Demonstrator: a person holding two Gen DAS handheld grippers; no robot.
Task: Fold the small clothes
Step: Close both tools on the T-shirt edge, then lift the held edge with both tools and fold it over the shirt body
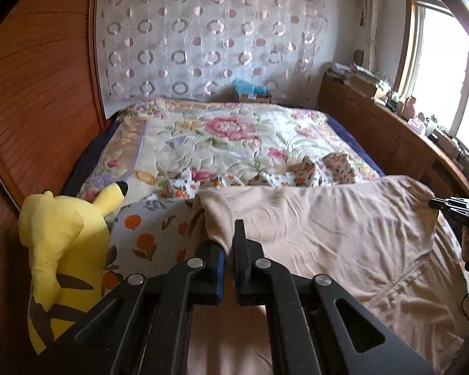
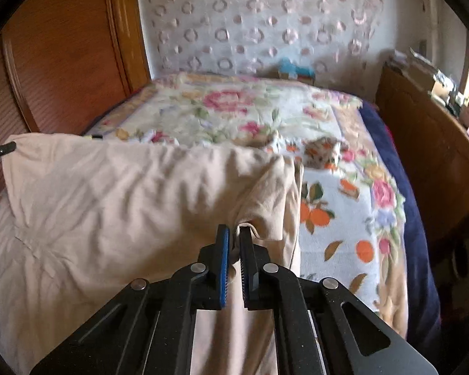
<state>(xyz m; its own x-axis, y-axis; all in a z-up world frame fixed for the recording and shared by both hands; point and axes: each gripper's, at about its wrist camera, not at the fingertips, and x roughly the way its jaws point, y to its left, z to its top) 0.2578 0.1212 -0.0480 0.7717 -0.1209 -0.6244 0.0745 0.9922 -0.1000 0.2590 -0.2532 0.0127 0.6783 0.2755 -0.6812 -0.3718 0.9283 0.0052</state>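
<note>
The bed (image 1: 222, 131) filled the middle of both views, covered by a floral quilt (image 2: 234, 109) with pink blooms. A wooden wardrobe (image 1: 40, 93) stood along the left of each frame, and a pale curtain with ring patterns (image 1: 203, 31) hung across the top centre. A wooden sideboard (image 1: 375, 128) carrying small clutter ran along the right under a bright window (image 1: 447, 72).

The beige garment (image 1: 344, 234), the task's thing, lay spread across the lower half of both frames at the near end of the bed, its upper edge raised into a ridge between the two tongs. A white sheet printed with oranges (image 2: 328, 218) showed beside it, at lower right in the right wrist view. A crumpled orange-print cloth (image 1: 297, 172) lay on the quilt just beyond the ridge.

A yellow plush toy (image 1: 65, 250) sat at lower left of the left wrist view, beside the wardrobe.

The left tongs (image 1: 229, 250), at bottom centre, were clamped narrow on a bunched corner of the beige garment. The right tongs (image 2: 234, 243), at bottom centre of their own view, were likewise pinched on a fold of the garment's edge; they also appeared at the right edge of the left wrist view.
</note>
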